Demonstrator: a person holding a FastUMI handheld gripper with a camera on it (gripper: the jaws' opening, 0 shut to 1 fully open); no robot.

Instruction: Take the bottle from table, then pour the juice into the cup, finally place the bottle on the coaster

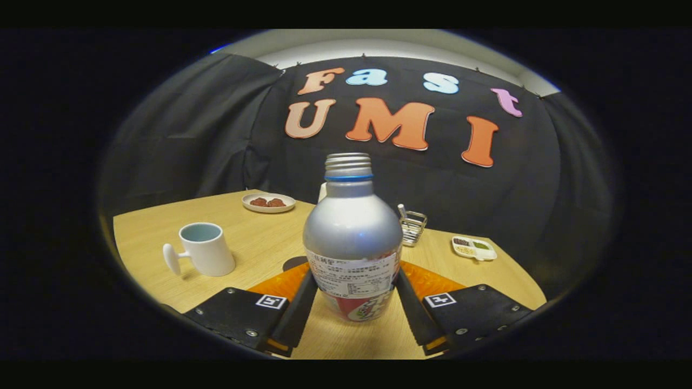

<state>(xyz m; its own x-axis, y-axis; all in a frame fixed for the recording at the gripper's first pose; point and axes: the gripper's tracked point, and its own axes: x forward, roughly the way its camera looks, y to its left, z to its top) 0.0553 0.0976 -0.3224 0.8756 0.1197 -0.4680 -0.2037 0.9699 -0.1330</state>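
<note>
**Bottle Pinched Between the Fingers, Cup Waiting Off to the Side**

From where I stand, the silver metal bottle with a threaded neck, blue ring and printed label (352, 243) sits upright between the two black fingers of the gripper (352, 302). Both fingers (299, 313) press against its lower body, one on each flank, so the gripper is pinching the bottle low down, near the label. Gripping there seems sensible: the widest, straightest part gives the pads the most to bear on, and the neck stays free for pouring. Whether the base still touches the pale wooden table (254, 248) I cannot tell.

The white ceramic cup with a side handle and a bluish inside (203, 249) stands well apart from the bottle, to one side of the fingers, mouth up and ready to receive juice. Just behind the bottle's foot peeks a dark round coaster (294, 263), mostly hidden, close enough for the final set-down.

Beyond lie a small white plate of reddish food (268, 202), a wire basket (413, 227) and a little divided dish (474, 248), all out of the pouring path.
</note>
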